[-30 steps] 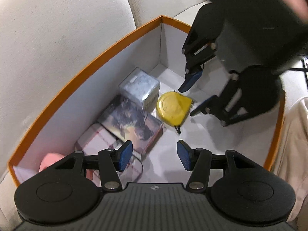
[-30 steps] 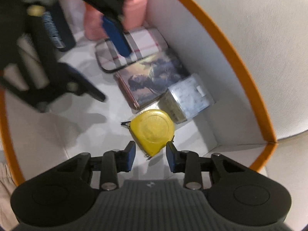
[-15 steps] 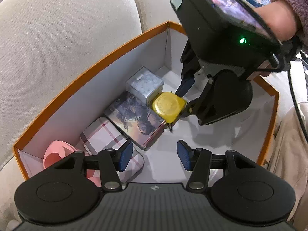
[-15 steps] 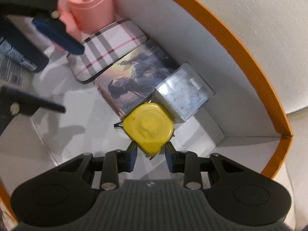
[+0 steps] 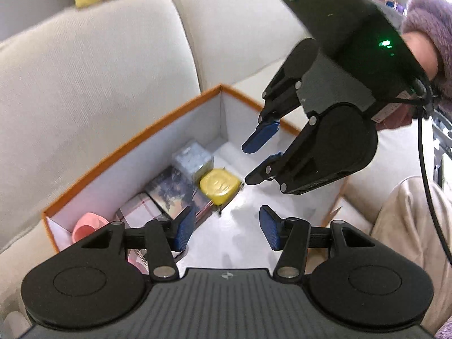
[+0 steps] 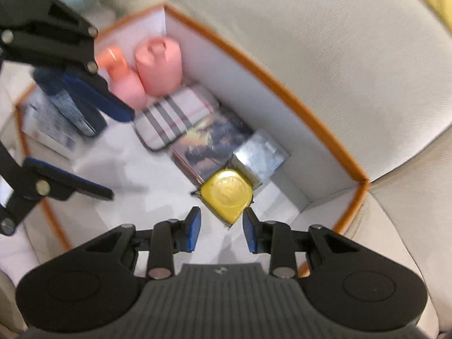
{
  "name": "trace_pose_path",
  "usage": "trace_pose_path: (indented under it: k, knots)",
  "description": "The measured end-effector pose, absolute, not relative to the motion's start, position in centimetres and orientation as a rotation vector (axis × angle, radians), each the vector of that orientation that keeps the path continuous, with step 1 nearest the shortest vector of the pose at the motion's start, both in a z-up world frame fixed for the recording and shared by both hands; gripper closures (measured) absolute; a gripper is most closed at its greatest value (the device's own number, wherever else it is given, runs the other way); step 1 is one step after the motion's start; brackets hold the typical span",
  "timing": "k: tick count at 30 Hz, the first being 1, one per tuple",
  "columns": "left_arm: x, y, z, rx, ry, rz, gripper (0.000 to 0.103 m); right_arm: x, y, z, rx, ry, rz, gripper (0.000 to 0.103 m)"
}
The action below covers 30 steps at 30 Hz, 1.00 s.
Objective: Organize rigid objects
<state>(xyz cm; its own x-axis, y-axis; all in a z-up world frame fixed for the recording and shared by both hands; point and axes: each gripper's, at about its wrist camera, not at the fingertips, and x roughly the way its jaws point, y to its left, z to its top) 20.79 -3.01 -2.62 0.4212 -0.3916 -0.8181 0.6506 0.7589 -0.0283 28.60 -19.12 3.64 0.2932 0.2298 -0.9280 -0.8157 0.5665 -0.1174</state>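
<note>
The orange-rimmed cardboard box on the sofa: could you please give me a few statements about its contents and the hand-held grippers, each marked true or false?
1. The round-cornered yellow tape measure lies on the floor of the orange-rimmed cardboard box. True.
2. The right hand-held gripper clamps the tape measure. False: its pads are apart with nothing between them, above the tape measure.
3. Two pink plastic containers stand in a corner of the box. True.
4. The left hand-held gripper holds the plaid case. False: it is open and empty.
5. The silvery cube-shaped box sits outside the cardboard box. False: it rests inside, next to the tape measure.
</note>
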Motion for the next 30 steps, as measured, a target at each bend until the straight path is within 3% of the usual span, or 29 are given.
trace_pose_path:
  k: [3,8,14,22,27,30]
  knots:
    - [18.5,-2.6,-0.9,0.303,0.873,-0.641,0.041,26.7,-16.8,1.3,-0.612,0.969,0.747,0.068]
    - [13.8,-1.4,1.1,0.304,0.808,-0.607,0.041,22.7,-16.9,3.0,-0.470,0.869,0.737,0.068]
    - [9.0,0.4,-0.6,0.202,0.823,-0.509,0.043,16.4,-19.1,4.5,-0.293,0.748,0.734,0.068]
    - [8.0,2.9,-7.7,0.035,0.940,-0.297,0.043,11.8,-18.2,-4.9,-0.093,0.828,0.576,0.067]
    - [9.3,3.2,-10.2,0.050,0.970,-0.261,0.043,12.0,-13.9,-9.7,-0.189,0.882,0.466,0.066]
    - [10.3,3.1,-11.2,0.057,0.994,-0.249,0.043,12.5,-12.3,-10.7,-0.202,0.888,0.476,0.061]
